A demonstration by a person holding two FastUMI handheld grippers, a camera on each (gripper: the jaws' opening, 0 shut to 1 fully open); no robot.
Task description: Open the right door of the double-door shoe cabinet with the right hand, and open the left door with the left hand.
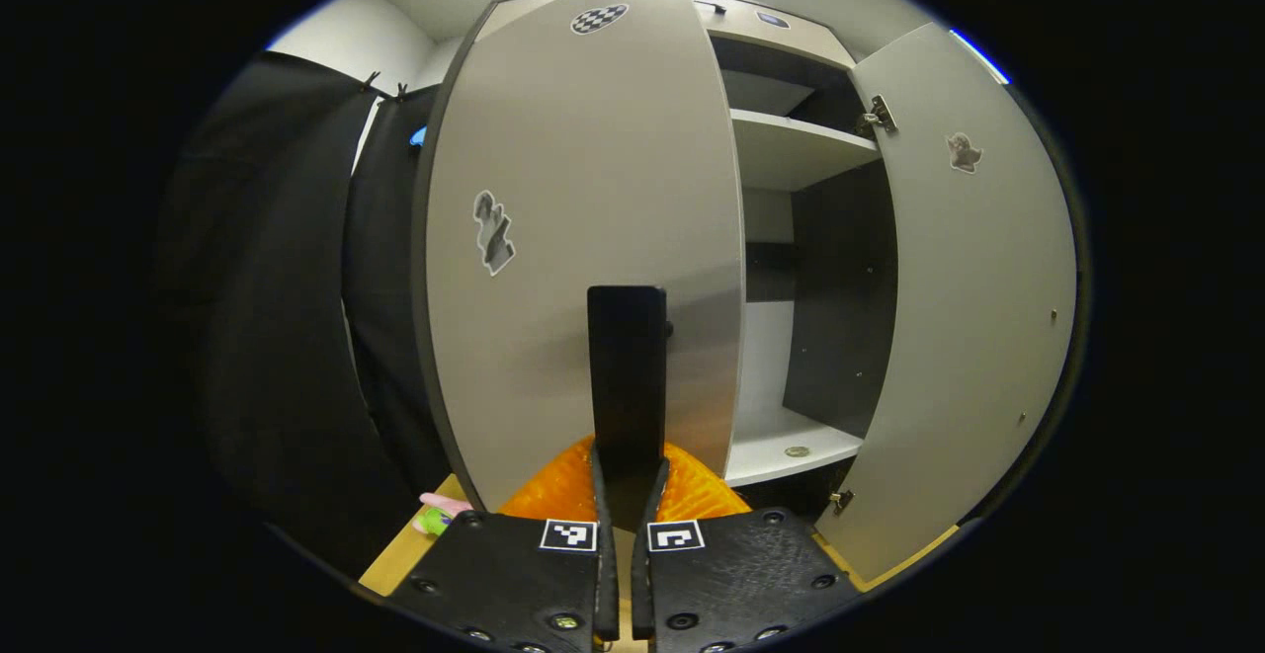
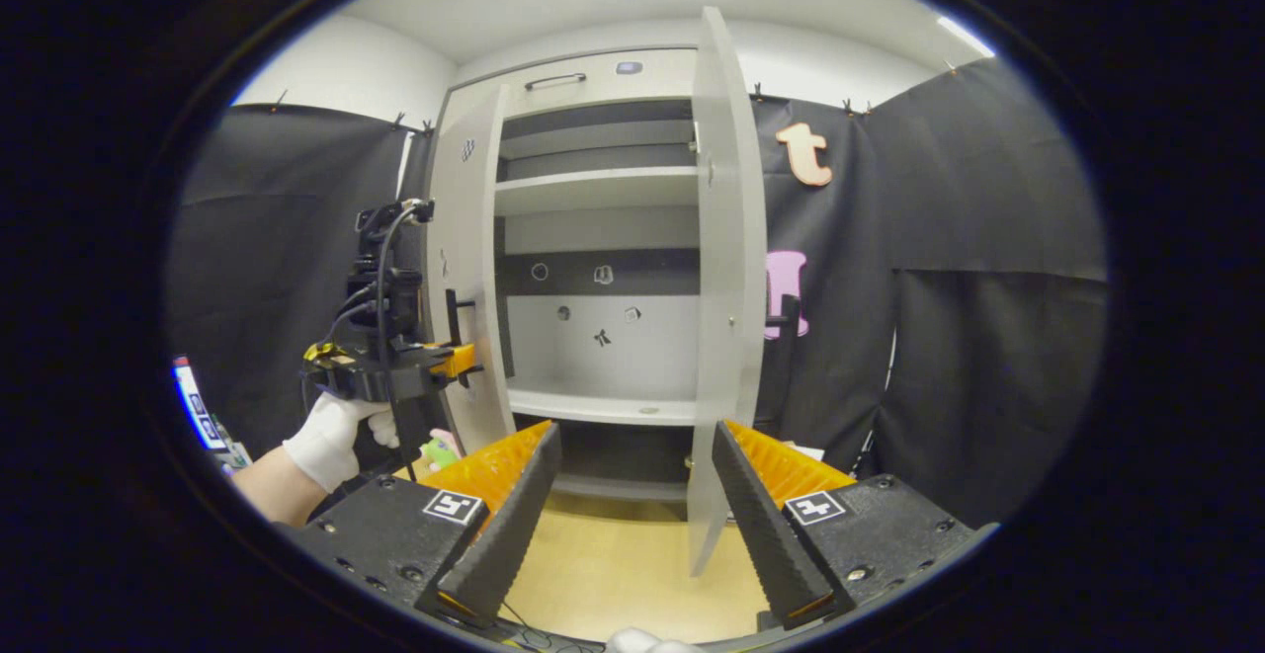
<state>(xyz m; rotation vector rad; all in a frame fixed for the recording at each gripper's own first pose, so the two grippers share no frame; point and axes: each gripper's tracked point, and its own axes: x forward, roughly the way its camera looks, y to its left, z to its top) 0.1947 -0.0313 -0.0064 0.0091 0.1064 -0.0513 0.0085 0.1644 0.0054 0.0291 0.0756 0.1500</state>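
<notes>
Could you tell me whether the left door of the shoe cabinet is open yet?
Partly open: the left door stands swung out from the cabinet, with the left gripper shut on its handle.

White glove, black cabled tool with square markers

I work in a staged recording booth, not a home: black cloth hangs clipped along white walls, a lone shoe cabinet bears marker stickers, and the floor is bare yellow board.
</notes>
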